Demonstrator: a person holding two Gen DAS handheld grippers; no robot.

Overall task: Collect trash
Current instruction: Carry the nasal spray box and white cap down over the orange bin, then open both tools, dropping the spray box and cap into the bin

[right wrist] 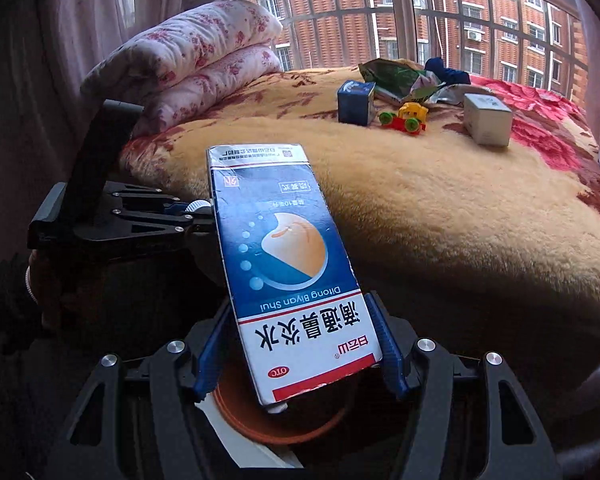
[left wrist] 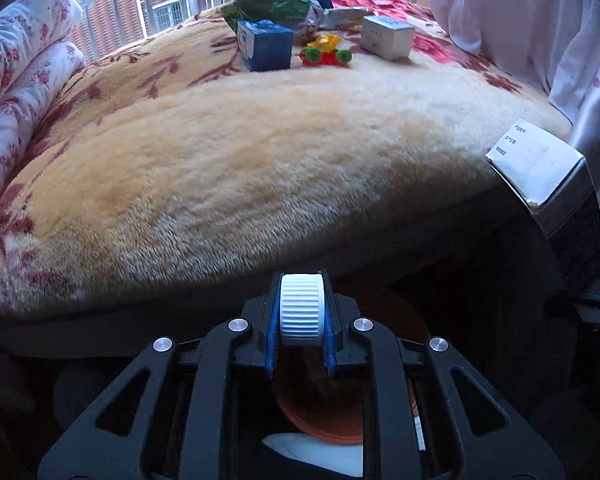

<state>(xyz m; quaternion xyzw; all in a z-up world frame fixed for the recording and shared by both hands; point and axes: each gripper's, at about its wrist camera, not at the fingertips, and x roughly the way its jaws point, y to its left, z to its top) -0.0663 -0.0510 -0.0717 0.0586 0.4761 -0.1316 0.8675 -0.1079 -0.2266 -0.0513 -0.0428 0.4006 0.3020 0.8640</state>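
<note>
My left gripper [left wrist: 301,312] is shut on a white ribbed bottle cap [left wrist: 302,308], held off the near edge of the bed above an orange bin [left wrist: 404,320]. My right gripper [right wrist: 300,344] is shut on a blue and white medicine box [right wrist: 284,256], tilted above the same orange bin [right wrist: 276,424]; the box also shows at the right of the left wrist view [left wrist: 548,172]. On the far part of the bed lie a small blue box [left wrist: 265,45], a grey-white box [left wrist: 387,37] and crumpled wrappers [left wrist: 284,10].
A toy car [left wrist: 326,51] sits between the two boxes. A folded floral quilt [left wrist: 24,76] lies at the bed's left side. A fluffy beige blanket [left wrist: 260,152] covers the bed. White curtains [left wrist: 532,20] hang at the right, a window behind.
</note>
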